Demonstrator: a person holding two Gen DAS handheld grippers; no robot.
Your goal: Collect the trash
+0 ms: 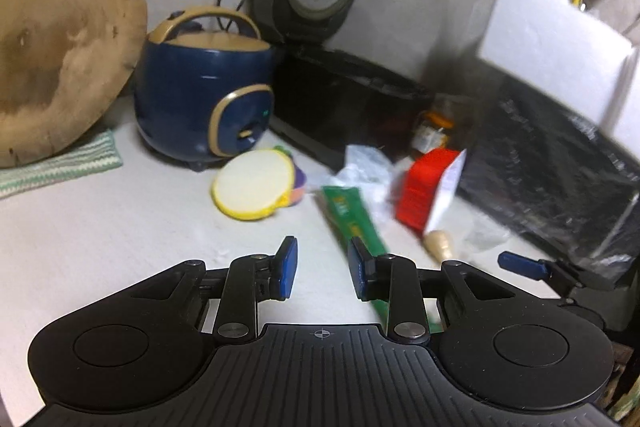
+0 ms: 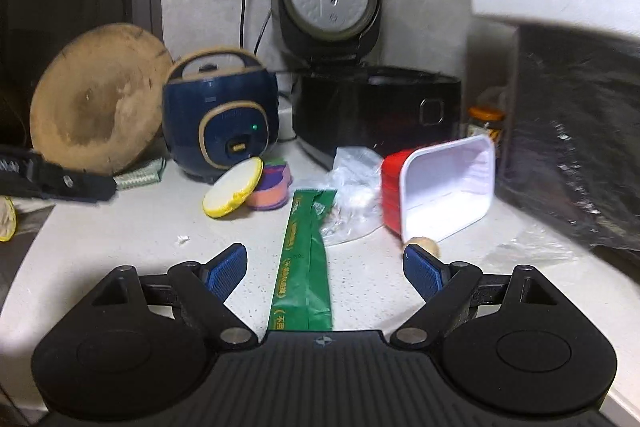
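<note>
A long green wrapper (image 1: 348, 211) (image 2: 304, 267) lies flat on the white counter (image 2: 120, 227). Beyond it are crumpled clear plastic (image 1: 364, 163) (image 2: 352, 167) and a red tub (image 1: 424, 187) (image 2: 448, 187) with a white inside, tipped on its side. A small beige piece (image 1: 438, 245) (image 2: 428, 245) rests by the tub. My left gripper (image 1: 322, 267) hovers above the counter, open partway with nothing between its pads, just left of the wrapper. My right gripper (image 2: 324, 267) stands wide open over the wrapper's near half, not touching it. One of its fingers (image 1: 520, 264) shows at the right of the left wrist view.
At the back stand a blue rice cooker (image 1: 204, 99) (image 2: 220, 123), a black cooker (image 1: 340, 99) (image 2: 376, 111) with its lid up, and a leaning round wooden board (image 1: 60, 47) (image 2: 96, 99). A yellow-rimmed round pad (image 1: 252, 191) (image 2: 232, 193) leans on coloured ones. A black film-covered appliance (image 1: 560, 179) (image 2: 580, 147) bounds the right.
</note>
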